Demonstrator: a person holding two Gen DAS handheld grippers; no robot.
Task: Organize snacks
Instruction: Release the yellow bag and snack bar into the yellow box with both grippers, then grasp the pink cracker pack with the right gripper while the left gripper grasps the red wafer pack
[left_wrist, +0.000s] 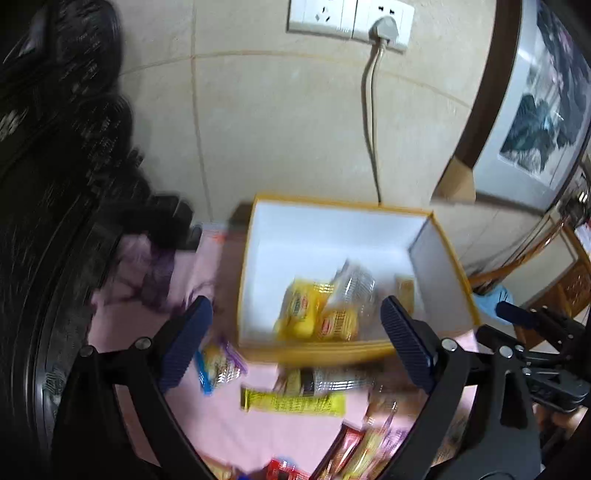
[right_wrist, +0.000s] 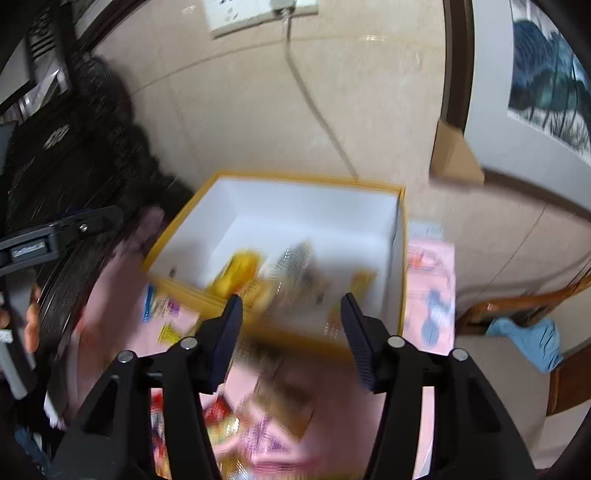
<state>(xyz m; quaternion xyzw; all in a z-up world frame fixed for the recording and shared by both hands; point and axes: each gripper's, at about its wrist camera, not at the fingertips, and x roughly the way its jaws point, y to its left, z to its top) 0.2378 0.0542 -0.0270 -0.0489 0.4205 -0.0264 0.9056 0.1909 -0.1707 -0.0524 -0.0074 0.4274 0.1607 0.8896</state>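
Your left tongs stand wide open with nothing between their blue ribbed pads; through the gap you look onto the near wall of the box and the loose snacks in front of it. Your right tongs are also parted, less widely, and hold nothing; their tips hang over the near rim of the same box. In the left view your right tongs show at the right edge, just beside the box's right corner.

The box is yellow outside and white inside, open at the top, and stands on a pink cloth covering the table. Inside it lie several packets: two yellow ones side by side toward the near wall, a silvery clear wrapper leaning over them, and a small tan piece by the right wall. The motion blur hides any print on them.

Outside the box, on the cloth, a long yellow bar lies crosswise just before the near wall, a dark and silver packet sits between it and the box, and a blue and purple wrapper lies near your left pad. More red and yellow packets crowd the lower edge.

Behind the box a grey cable runs up the tiled wall to a socket.
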